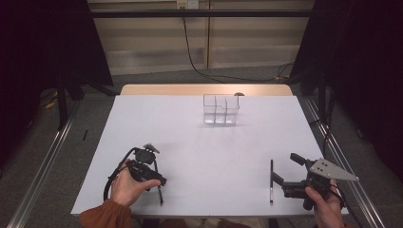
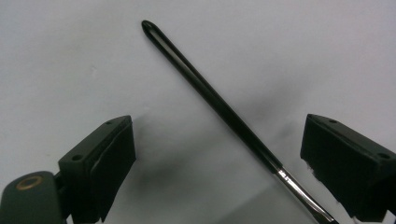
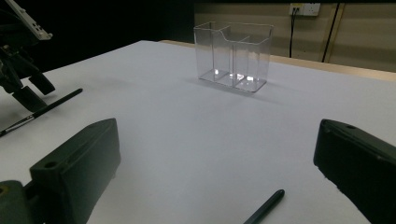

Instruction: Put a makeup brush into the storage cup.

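Observation:
A thin black brush (image 2: 210, 95) with a metal ferrule lies slantwise on the white table (image 1: 199, 156), between the wide-apart jaws of my left gripper (image 2: 217, 154), and neither pad touches it. From above, the left gripper (image 1: 154, 180) points down over this brush (image 1: 160, 194) near the front left edge. A second black brush (image 1: 271, 180) lies at the front right, just left of my right gripper (image 1: 286, 168), which is open and holds nothing. In the right gripper view its tip (image 3: 266, 210) shows low between the open jaws of the right gripper (image 3: 215, 172).
A clear plastic organiser (image 1: 221, 110) with upright compartments stands at the back centre of the table, also seen as the organiser (image 3: 233, 56). A wooden strip (image 1: 166, 89) runs along the table's far edge. Dark curtains hang on both sides, and a cable lies on the floor behind.

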The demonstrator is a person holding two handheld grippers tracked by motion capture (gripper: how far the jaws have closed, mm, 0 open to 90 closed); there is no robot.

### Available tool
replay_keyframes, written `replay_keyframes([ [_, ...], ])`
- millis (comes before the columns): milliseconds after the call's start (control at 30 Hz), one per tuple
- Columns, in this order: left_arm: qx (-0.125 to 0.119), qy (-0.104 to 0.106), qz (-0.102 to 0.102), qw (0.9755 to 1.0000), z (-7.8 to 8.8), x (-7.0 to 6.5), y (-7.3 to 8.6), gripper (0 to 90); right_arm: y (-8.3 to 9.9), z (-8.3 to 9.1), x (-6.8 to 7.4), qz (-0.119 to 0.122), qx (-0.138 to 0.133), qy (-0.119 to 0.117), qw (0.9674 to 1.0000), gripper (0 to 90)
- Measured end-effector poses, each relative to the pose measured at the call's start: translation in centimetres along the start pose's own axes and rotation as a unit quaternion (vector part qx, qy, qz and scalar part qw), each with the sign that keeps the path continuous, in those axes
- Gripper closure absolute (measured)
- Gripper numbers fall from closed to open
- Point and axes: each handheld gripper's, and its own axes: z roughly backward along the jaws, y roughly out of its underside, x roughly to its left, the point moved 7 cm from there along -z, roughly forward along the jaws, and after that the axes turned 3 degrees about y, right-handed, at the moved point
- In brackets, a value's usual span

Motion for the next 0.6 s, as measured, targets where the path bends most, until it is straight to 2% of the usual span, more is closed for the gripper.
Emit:
replay_keyframes([
  [100,0.014,-0.005,-0.008,0.9999,-0.53,-0.2,0.07,11.6,0.01,0.0,0.01,0.0,0.0,0.0,1.0,0.0],
  [200,0.024,-0.037,-0.03,0.9986,-0.67,-0.46,0.1,15.4,0.0,-0.02,0.03,-0.002,0.0,0.001,1.0,0.0],
  [233,0.026,-0.037,-0.03,0.9985,-0.72,-0.53,0.11,14.5,0.01,-0.04,0.03,-0.002,0.0,0.001,1.0,0.0],
  [500,0.042,-0.044,-0.012,0.9981,-0.64,-0.6,0.11,16.3,0.04,-0.04,0.05,-0.003,0.002,0.001,1.0,0.0],
  [600,0.048,-0.048,-0.012,0.9976,-0.64,-0.53,0.07,16.7,0.03,-0.04,0.06,-0.002,0.001,0.0,1.0,0.0],
])
